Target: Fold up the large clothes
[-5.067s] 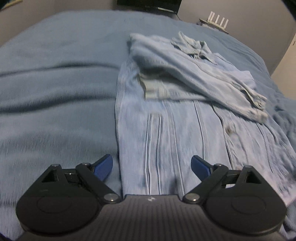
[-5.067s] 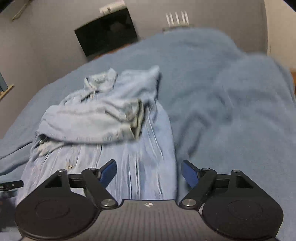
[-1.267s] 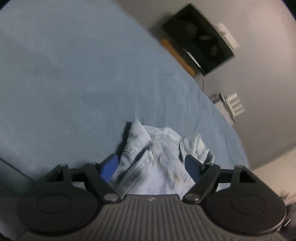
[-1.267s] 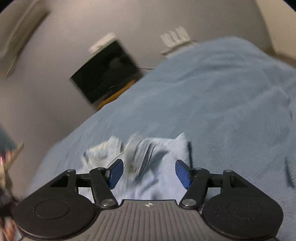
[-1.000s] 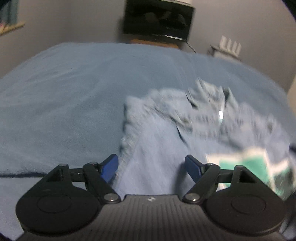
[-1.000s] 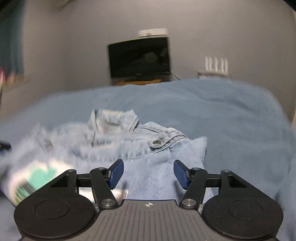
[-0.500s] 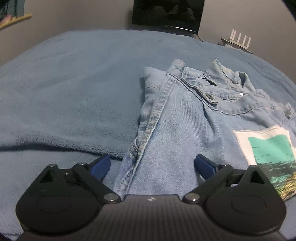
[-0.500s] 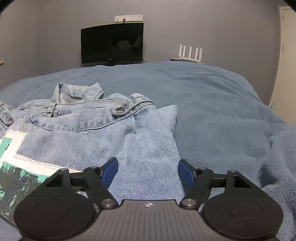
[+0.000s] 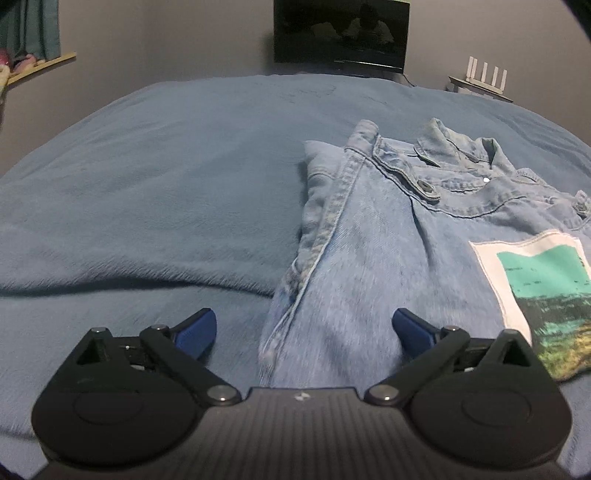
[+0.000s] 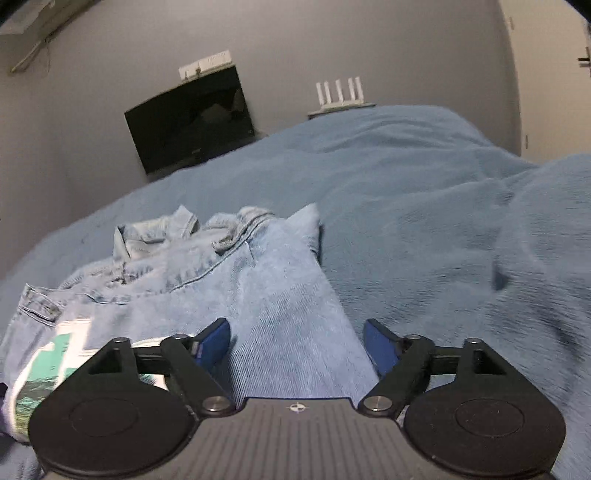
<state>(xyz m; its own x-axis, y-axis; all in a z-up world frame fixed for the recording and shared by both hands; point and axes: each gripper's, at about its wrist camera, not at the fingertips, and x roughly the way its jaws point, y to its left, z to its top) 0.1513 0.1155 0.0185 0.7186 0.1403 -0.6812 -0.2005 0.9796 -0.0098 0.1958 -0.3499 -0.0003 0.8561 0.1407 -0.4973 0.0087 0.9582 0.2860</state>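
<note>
While the denim jacket (image 9: 388,258) lies folded on the blue blanket (image 9: 155,206), both grippers sit low at its near end. Left gripper (image 9: 303,328): jaws spread wide, nothing clamped. Its left finger pad (image 9: 195,330) is over bare blanket, the right pad over denim, so the jacket's left folded edge runs between them without being pressed. Right gripper (image 10: 297,339): jaws opening, not gripping. The jacket's right folded panel (image 10: 291,295) lies between its pads; whether either pad touches the cloth cannot be told.

Jacket state: folded over on itself, collar (image 9: 454,147) at the far end, a buttoned cuff or tab (image 9: 424,188) lying across the upper part. A white-bordered printed patch (image 9: 535,288) in teal and green faces up, on the right side in the left wrist view and on the left side in the right wrist view. Left seam edge slightly rumpled.

Surroundings: blanket bunched into a rise (image 10: 535,229) to the right of the jacket. Beyond the bed's far end, a dark screen (image 9: 341,31) against the grey wall, and a white router (image 9: 484,75) with four antennas to its right. Shelf (image 9: 40,66) at far left.
</note>
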